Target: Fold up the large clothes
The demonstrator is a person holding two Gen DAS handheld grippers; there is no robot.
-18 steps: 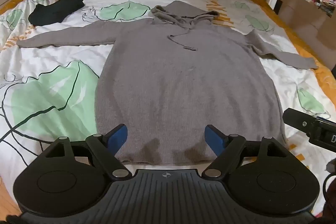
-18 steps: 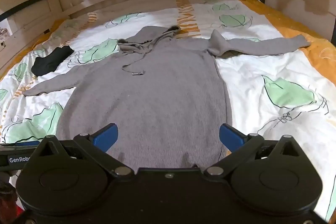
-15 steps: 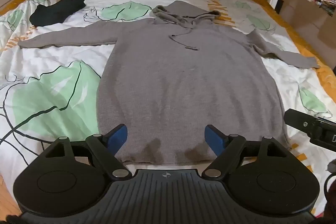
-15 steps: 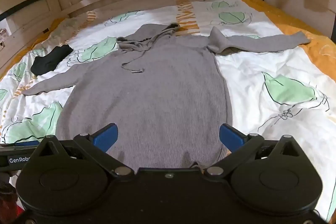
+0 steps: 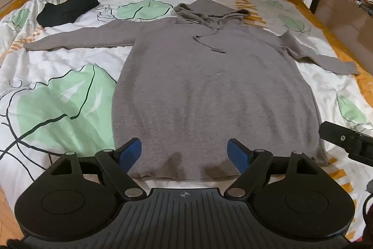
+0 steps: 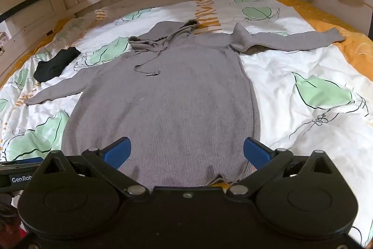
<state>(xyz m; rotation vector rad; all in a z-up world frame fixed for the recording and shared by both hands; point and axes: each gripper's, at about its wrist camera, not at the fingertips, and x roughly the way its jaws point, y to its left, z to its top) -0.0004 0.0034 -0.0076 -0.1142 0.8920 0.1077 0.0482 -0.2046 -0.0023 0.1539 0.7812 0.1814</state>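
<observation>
Both tools hang wide apart above the hoodie's hem, gripping nothing: the left tool point(image 5: 184, 152) over the hem's left half, the right tool point(image 6: 186, 151) over its right corner. Beyond them the grey hoodie point(image 5: 209, 90) lies flat and face-up on the bed point(image 5: 58, 95), sleeves flung out either side. Folding looks not yet begun, so next each tool likely needs to pinch a hem corner or a sleeve. Farther off, left of the hood, sits a dark bundle point(image 5: 67, 7).
</observation>
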